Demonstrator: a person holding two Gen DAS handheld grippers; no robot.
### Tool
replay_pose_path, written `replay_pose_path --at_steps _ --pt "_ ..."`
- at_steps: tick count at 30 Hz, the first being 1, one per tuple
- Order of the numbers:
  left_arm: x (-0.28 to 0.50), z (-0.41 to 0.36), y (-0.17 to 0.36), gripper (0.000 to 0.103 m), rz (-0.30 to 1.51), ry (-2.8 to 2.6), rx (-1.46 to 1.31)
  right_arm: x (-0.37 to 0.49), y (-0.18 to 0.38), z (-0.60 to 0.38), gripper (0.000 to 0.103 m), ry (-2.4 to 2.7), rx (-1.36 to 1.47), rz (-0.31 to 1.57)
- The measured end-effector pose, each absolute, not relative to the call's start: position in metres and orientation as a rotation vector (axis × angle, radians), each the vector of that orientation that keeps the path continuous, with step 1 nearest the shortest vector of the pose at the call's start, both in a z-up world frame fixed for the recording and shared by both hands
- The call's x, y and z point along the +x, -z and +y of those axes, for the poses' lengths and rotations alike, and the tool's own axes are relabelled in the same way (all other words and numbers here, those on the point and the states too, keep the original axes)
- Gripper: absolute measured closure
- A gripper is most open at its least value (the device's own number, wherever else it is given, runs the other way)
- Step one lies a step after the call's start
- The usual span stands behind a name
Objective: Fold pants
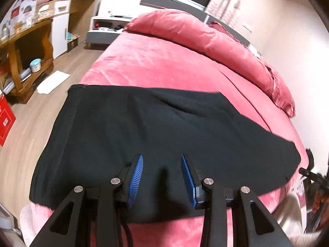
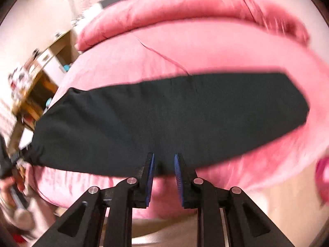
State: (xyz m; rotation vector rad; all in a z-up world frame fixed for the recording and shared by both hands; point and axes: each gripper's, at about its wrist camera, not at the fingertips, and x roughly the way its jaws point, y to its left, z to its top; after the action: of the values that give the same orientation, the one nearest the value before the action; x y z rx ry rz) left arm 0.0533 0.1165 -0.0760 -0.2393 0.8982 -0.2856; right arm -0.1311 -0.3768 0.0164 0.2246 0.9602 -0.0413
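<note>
— Any writing you can read?
— None. The red box [image 1: 5, 119] by the floor carries white marks, too blurred to make out.
— And the posters [image 1: 24, 6] above the wooden shelf [image 1: 26, 41]?
— Printed, but too small to read. The right wrist view is smeared throughout.
</note>
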Motion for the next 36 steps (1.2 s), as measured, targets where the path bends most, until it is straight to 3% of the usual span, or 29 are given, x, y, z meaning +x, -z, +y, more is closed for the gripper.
replay_pose_path --at_steps 7,11,16,22,24,26,36 --pt "0.068 0.109 0.097 0.064 0.972 0.174 -0.079 -0.032 -0.028 -0.31 0.082 -0.261 0.26 0.892" --pt "0.072 0.12 0.09 0.066 0.959 0.208 -0.209 0.044 -0.017 -0.257 0.079 -0.452 0.302 0.9" --pt "0.077 0.109 0.069 0.064 0.875 0.348 -0.366 0.135 0.018 -0.209 0.075 -0.532 0.368 0.99" --pt "0.113 0.067 0.084 0.064 0.88 0.397 -0.245 0.19 0.071 -0.165 0.071 -0.572 0.329 1.189" --pt "0.119 0.061 0.097 0.064 0.924 0.376 -0.185 0.187 0.079 -0.161 0.093 -0.578 0.329 1.191" --pt "0.118 0.059 0.11 0.071 0.975 0.315 -0.103 0.19 0.075 -0.159 0.093 -0.549 0.317 1.154" --pt "0.104 0.064 0.111 0.071 0.94 0.301 -0.134 0.195 0.087 -0.16 0.095 -0.42 0.311 1.038"
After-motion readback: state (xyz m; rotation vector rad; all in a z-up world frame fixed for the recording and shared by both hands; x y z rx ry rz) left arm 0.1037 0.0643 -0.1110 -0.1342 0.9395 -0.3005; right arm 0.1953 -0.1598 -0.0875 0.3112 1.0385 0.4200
